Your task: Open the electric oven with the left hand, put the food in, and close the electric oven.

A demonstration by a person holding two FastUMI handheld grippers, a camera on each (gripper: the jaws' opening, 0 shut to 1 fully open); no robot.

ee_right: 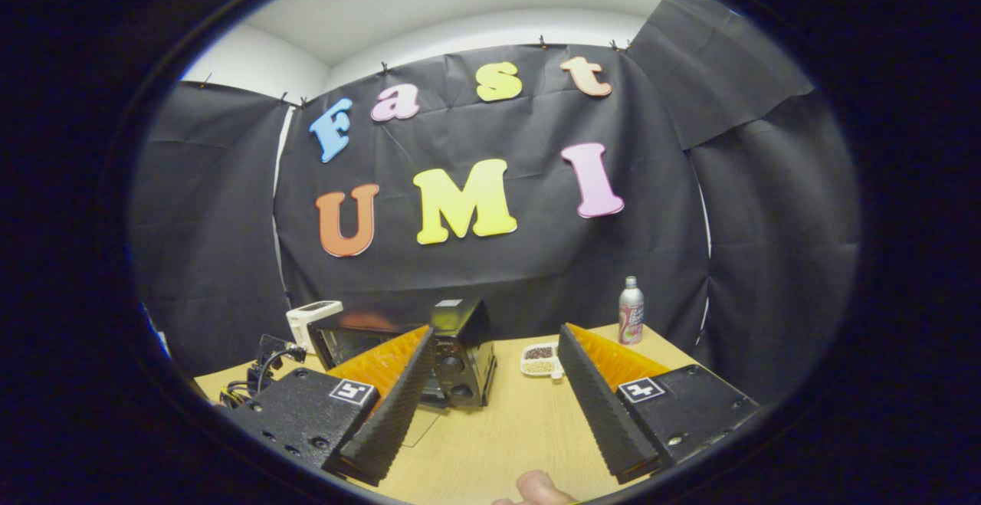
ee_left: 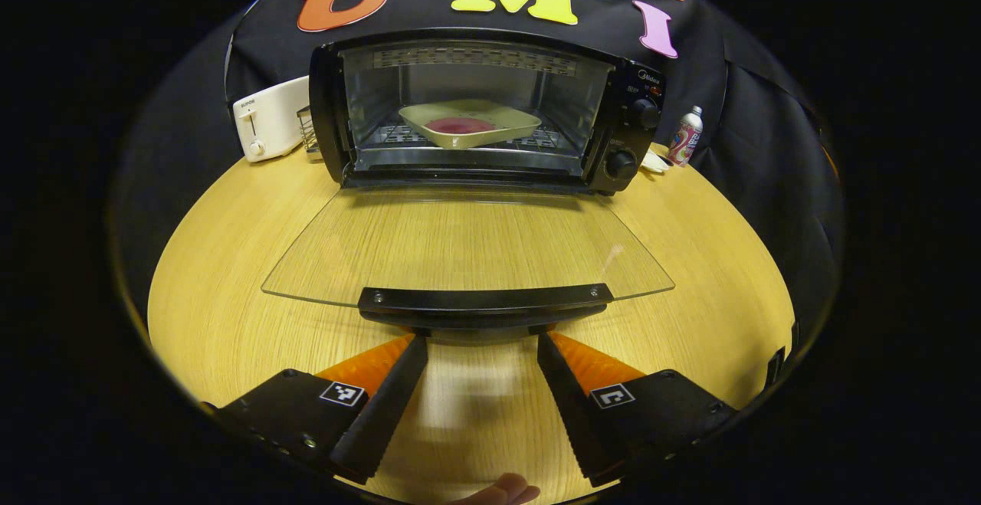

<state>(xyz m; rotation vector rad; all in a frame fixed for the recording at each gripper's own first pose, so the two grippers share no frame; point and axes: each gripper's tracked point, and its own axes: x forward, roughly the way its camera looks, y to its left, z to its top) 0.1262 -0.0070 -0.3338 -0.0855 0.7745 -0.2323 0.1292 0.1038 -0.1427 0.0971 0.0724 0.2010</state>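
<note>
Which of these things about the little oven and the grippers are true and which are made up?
1. The black electric oven's clear glass door is folded down open. True.
2. A shallow cream tray with something red in it sits on the rack inside the oven. True.
3. The left gripper is squeezing the door's black handle. False: its jaws are spread, just below the handle.
4. The white toaster stands on top of the oven. False: it stands beside it on the round wooden table.
5. The right gripper carries a bottle. False: it is open and empty; the bottle stands far off on the table.
</note>
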